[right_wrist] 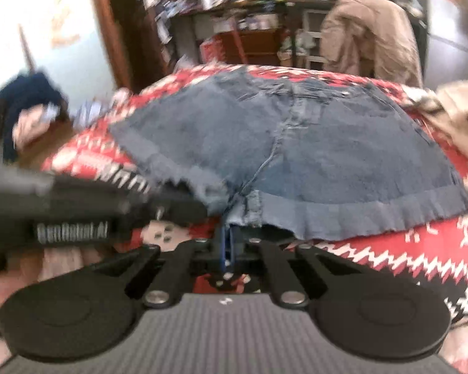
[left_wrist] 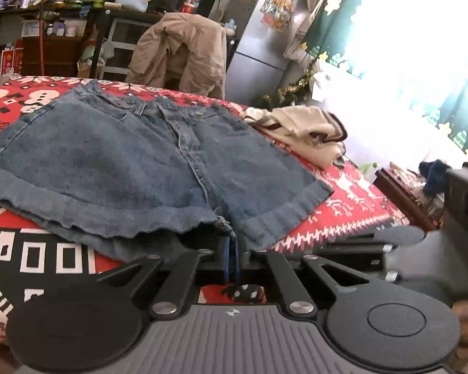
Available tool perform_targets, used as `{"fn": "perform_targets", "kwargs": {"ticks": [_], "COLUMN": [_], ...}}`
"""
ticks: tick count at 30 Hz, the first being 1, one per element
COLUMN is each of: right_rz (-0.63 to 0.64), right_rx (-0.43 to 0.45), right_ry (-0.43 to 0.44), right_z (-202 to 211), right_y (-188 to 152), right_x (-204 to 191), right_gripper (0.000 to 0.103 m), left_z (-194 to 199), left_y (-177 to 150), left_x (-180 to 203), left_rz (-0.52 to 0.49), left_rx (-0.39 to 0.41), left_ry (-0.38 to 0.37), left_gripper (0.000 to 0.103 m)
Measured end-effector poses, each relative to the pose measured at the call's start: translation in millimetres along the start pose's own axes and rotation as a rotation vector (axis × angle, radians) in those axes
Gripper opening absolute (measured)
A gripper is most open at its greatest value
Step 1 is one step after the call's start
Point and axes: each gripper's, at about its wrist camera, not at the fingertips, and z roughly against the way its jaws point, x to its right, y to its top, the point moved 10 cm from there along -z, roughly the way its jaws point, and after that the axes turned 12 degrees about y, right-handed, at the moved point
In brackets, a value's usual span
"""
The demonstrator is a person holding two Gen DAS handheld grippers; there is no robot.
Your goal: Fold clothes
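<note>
A pair of blue denim shorts [left_wrist: 124,162] lies flat on a red, white and black patterned blanket [left_wrist: 352,199], waistband at the far side and cuffed hems towards me. My left gripper [left_wrist: 232,246] is shut on the shorts at the crotch seam on the near edge. In the blurred right wrist view the same shorts [right_wrist: 327,155] fill the middle. There my right gripper [right_wrist: 228,240] is shut on the hem right at the crotch. The left gripper's black body [right_wrist: 78,215] lies close beside it on the left.
A cream sweater with brown trim [left_wrist: 305,131] is bunched on the blanket right of the shorts. Behind the bed stand a chair draped with a beige jacket [left_wrist: 177,53], a steel fridge [left_wrist: 265,46] and cluttered shelves [left_wrist: 46,0]. A dark blue garment [right_wrist: 28,99] lies off the bed's side.
</note>
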Motion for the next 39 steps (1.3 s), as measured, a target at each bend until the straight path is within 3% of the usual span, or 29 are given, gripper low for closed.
{"fn": "perform_targets", "kwargs": {"ticks": [3, 7, 13, 17, 22, 28, 33, 35, 39], "right_rz": [0.056, 0.028, 0.0, -0.035, -0.126, -0.257, -0.257, -0.199, -0.061], "right_rx": [-0.028, -0.029, -0.016, 0.01, 0.047, 0.107, 0.166, 0.14, 0.105], "right_ry": [-0.004, -0.008, 0.019, 0.015, 0.04, -0.011, -0.105, -0.16, -0.215], "right_z": [-1, -2, 9, 16, 14, -2, -12, -17, -15], "right_y": [-5, -6, -5, 0, 0, 1, 9, 11, 17], "right_x": [-8, -5, -8, -5, -7, -4, -4, -5, -16], "right_gripper": [0.001, 0.002, 0.005, 0.022, 0.034, 0.035, 0.034, 0.011, 0.007], "left_z": [-8, -13, -2, 6, 17, 22, 23, 23, 26], "left_y": [-8, -17, -11, -8, -7, -6, -5, -4, 4], "left_x": [5, 2, 6, -1, -22, -40, -43, -45, -58], "left_rz": [-0.03, -0.002, -0.017, -0.002, 0.037, 0.075, 0.081, 0.08, 0.0], "left_rx": [-0.031, -0.07, -0.041, -0.037, -0.041, -0.043, -0.041, -0.042, -0.02], "left_ry": [0.002, -0.006, -0.019, -0.022, -0.005, 0.018, 0.026, 0.035, 0.133], "left_gripper": [0.003, 0.004, 0.009, 0.013, 0.017, 0.017, 0.017, 0.017, 0.017]}}
